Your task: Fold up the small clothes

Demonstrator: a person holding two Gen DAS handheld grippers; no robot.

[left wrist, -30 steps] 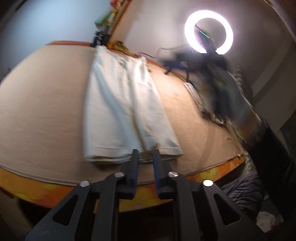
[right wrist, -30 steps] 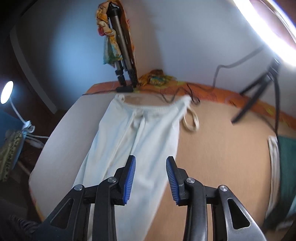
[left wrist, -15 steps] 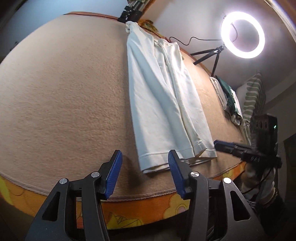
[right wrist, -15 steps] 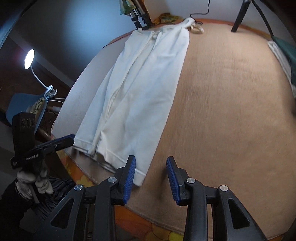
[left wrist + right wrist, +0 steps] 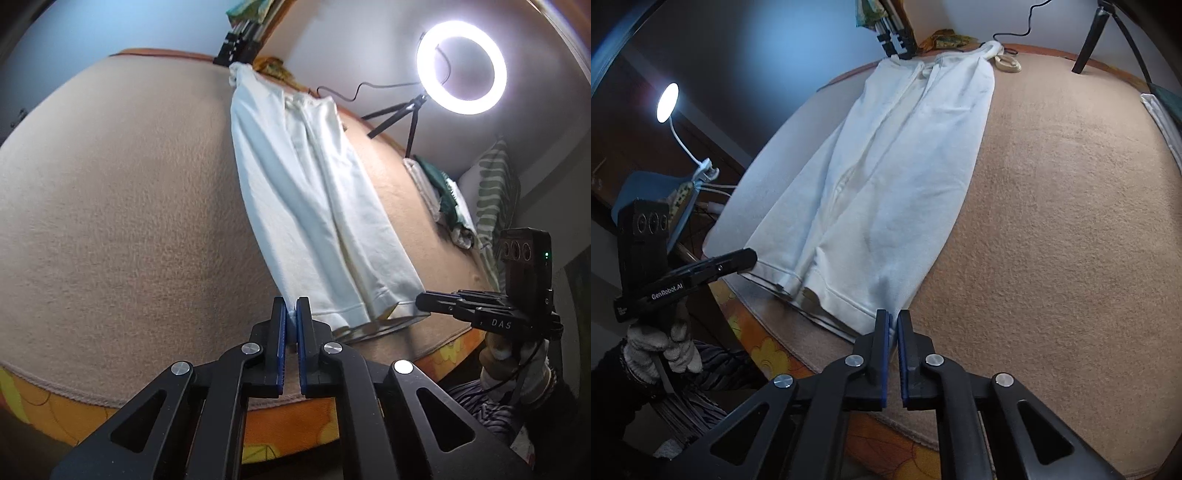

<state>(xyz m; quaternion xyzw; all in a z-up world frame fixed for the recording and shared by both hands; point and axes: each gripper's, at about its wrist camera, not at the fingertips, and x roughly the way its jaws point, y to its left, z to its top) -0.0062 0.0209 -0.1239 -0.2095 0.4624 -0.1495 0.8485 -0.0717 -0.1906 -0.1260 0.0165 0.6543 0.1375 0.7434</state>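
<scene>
White trousers [image 5: 314, 206] lie flat and lengthwise on a tan blanket [image 5: 110, 221], waistband at the far end and leg hems at the near edge. My left gripper [image 5: 290, 314] is shut on the left corner of the hem, with white cloth pinched between its blue pads. In the right wrist view the same trousers [image 5: 886, 166] run away from me, and my right gripper [image 5: 893, 321] is shut on the right hem corner. Each view shows the other gripper at the opposite corner: the right gripper [image 5: 423, 301] and the left gripper [image 5: 750, 256], both held by gloved hands.
A lit ring light [image 5: 461, 66] on a small tripod stands at the back right. A pile of green and white clothes [image 5: 443, 192] and a striped pillow [image 5: 495, 192] lie along the right side. A tripod [image 5: 894, 33] stands by the waistband. An orange sheet [image 5: 295, 417] edges the bed front.
Both grippers stood open at the hem half a second ago; now each has shut on its hem corner. The trousers have not shifted.
</scene>
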